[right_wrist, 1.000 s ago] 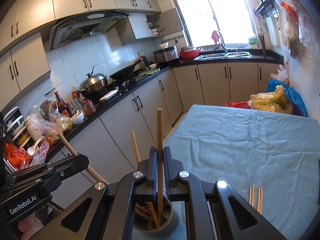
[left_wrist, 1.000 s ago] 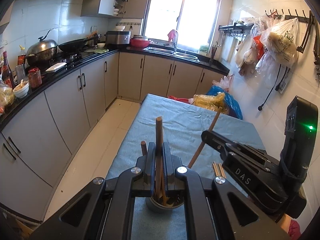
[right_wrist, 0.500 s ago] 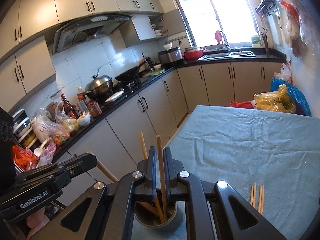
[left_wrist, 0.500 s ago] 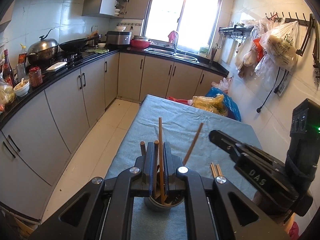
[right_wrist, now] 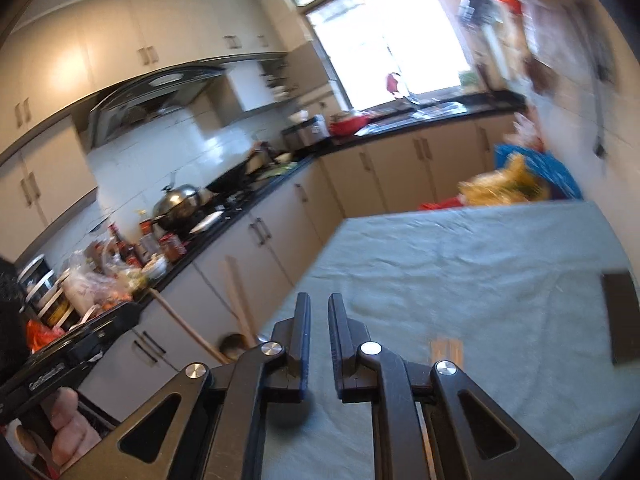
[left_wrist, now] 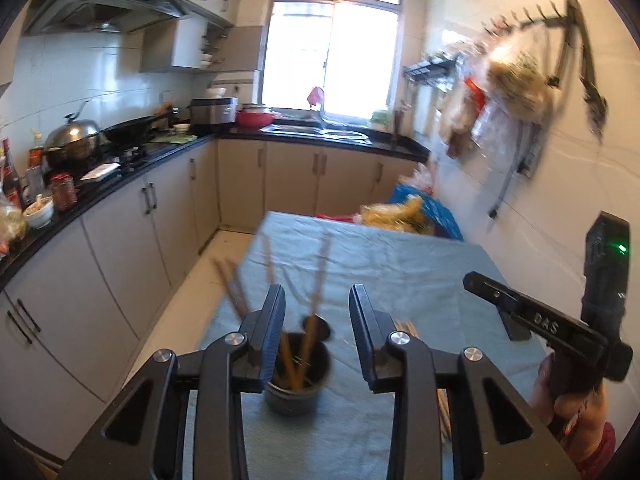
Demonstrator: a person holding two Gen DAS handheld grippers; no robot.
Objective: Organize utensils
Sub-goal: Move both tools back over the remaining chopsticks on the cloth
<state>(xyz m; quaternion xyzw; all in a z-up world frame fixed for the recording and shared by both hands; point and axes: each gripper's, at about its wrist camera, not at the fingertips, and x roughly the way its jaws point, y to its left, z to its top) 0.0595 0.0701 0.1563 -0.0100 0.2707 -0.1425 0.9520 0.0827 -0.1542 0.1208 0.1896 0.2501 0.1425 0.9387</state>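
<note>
Both tongs are letting go right now: your left gripper (left_wrist: 316, 320) is spreading its jaws with nothing pinched between them, and the chopsticks (left_wrist: 304, 344) it is clearing are standing loose in the dark cup (left_wrist: 298, 384) on the blue tablecloth (left_wrist: 400, 280), leaning apart in a blur. Your right gripper (right_wrist: 319, 340) is parting its jaws only a crack, also empty, and is pointing out over the cloth toward the spare chopsticks (right_wrist: 447, 349) lying flat just beyond its tips. You are risking three things here. The sticks in the cup are probably still rocking, so if you are drawing the left tongs back low, a jaw could be clipping a leaning stick and tipping the light cup over. The cup is sitting near the table's left edge, so a spill could be sending sticks onto the floor. And with the right jaws barely apart, you could be nudging the flat sticks along the cloth instead of straddling them.
</note>
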